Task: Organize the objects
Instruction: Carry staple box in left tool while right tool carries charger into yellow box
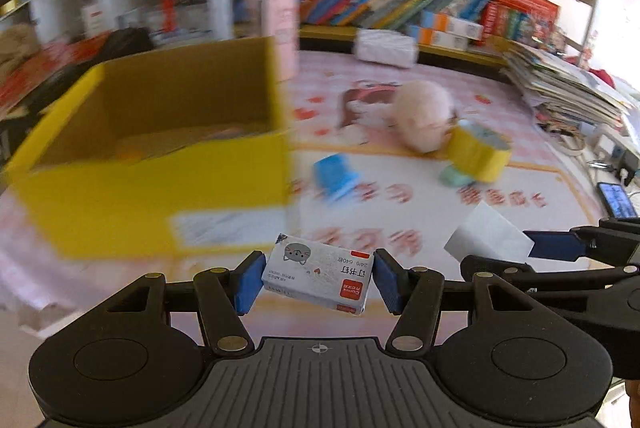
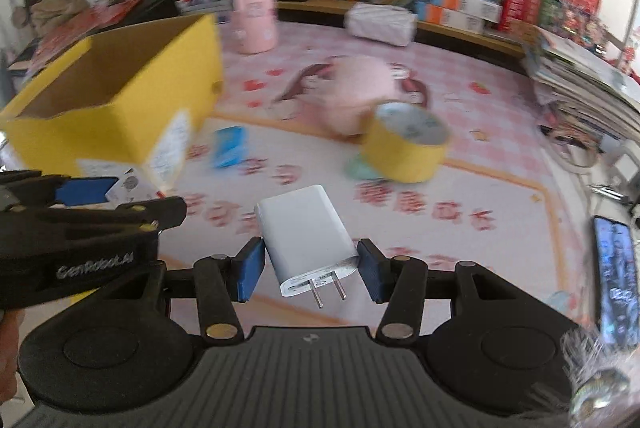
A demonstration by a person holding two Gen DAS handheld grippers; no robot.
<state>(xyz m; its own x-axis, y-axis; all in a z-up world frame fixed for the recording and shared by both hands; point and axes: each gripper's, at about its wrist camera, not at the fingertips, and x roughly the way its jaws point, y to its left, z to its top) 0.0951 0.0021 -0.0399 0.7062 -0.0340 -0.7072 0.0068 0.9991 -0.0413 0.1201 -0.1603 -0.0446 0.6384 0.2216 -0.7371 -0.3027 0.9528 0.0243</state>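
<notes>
Left wrist view is showing the left tongs clamping a staple box, its long axis lying crosswise between the blue pads, tilting down to the right. Ahead and left of them, a yellow carton is sitting open on the bench. Farther right, the right tongs are gripping a white charger, its long axis running along the fingers, its prongs pointing back toward the camera. Ahead and right, a yellow tape roll is resting.
</notes>
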